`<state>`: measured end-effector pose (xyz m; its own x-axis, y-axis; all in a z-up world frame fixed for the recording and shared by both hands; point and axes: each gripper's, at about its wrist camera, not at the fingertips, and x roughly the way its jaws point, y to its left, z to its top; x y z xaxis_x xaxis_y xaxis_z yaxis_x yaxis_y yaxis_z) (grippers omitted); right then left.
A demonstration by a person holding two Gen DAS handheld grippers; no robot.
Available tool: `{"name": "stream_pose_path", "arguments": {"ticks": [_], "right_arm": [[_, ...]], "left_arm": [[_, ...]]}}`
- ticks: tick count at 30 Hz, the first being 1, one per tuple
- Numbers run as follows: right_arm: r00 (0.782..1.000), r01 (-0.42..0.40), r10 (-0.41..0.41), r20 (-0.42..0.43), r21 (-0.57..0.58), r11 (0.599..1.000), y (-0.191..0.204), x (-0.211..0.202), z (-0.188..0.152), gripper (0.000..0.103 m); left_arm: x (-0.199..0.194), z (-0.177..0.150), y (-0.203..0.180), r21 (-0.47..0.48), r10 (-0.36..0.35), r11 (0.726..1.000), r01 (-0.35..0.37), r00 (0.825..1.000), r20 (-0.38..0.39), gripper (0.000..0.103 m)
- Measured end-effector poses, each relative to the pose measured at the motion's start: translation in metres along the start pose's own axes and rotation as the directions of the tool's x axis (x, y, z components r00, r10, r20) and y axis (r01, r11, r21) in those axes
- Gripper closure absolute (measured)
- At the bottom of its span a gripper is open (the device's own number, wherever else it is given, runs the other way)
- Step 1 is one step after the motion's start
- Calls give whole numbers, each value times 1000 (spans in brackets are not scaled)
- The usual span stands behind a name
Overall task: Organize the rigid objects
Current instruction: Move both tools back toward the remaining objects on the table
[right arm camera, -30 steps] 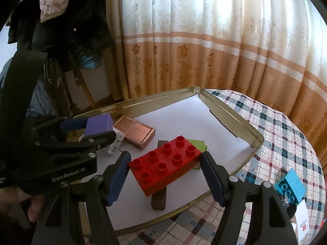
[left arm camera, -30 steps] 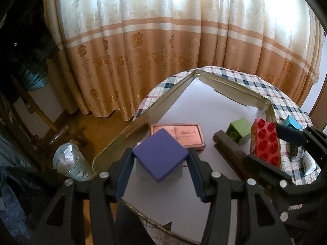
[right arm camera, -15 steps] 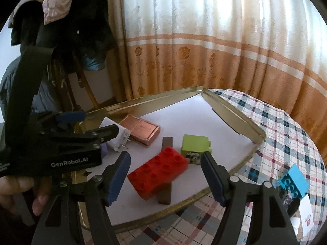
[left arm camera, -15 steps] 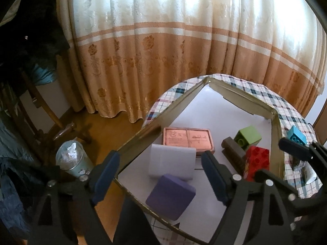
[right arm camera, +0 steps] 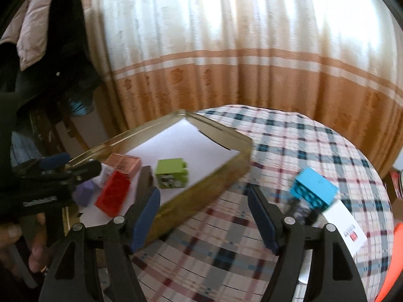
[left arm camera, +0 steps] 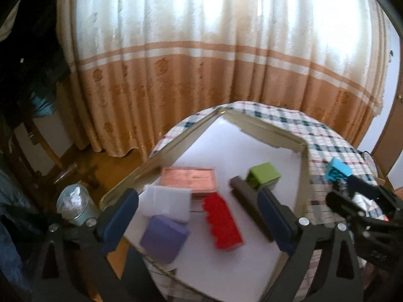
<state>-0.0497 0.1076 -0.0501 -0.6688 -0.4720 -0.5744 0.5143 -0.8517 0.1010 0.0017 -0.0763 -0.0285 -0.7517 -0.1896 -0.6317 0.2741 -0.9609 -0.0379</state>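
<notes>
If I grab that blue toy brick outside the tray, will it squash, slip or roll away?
The blue brick looks like hard moulded plastic, so it probably won't squash. Its flat sides should suit the tongs, though smooth plastic may slip. Boxy, so it shouldn't roll, but it sits tilted on clutter and may tip.

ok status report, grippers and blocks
Left gripper opening, empty; right gripper open, empty. Red studded brick and purple block in gold tray. Blue studded brick still outside.

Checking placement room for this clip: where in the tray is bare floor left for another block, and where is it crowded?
Free: the tray's far corner, beyond the copper tin and green block; also the near floor past the red brick. Crowded: the left side, where the white block, purple block, tin and red brick cluster.
</notes>
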Motion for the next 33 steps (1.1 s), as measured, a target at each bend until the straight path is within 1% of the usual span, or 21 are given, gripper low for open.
{"name": "stream_pose_path", "arguments": {"ticks": [3, 8, 14, 17, 21, 22, 26, 28, 33], "right_arm": [[1000, 25, -25, 1, 27, 999, -11, -6, -5, 29], [996, 92, -91, -9, 79, 993, -32, -15, -16, 29], [979, 201, -194, -57, 161, 966, -65, -24, -31, 29], [967, 253, -239, -92, 192, 948, -78, -24, -37, 29], [959, 278, -257, -121, 211, 937, -85, -23, -43, 29], [958, 280, -258, -126, 211, 936, -86, -22, -43, 31], [957, 273, -245, -153, 206, 940, -85, -15, -45, 39], [957, 268, -236, -168, 208, 941, -86, -11, -47, 46], [952, 274, -228, -205, 235, 933, -94, -4, -51, 49]], "left_arm": [[-4, 4, -15, 26, -32, 999, 32, 999, 11, 5], [-4, 9, -49, 75, -102, 992, 101, 995, 17, 5], [-1, 6, -93, 153, -178, 973, 175, 984, 8, 5], [2, 4, -109, 186, -191, 965, 187, 982, 4, 5], [8, 4, -125, 213, -208, 955, 205, 978, -8, 5], [10, 4, -128, 221, -203, 955, 200, 979, -11, 5], [16, 0, -136, 231, -216, 949, 217, 976, -31, 5], [15, -3, -138, 236, -221, 946, 222, 975, -32, 5], [19, -5, -141, 247, -225, 942, 228, 973, -44, 5]]}}
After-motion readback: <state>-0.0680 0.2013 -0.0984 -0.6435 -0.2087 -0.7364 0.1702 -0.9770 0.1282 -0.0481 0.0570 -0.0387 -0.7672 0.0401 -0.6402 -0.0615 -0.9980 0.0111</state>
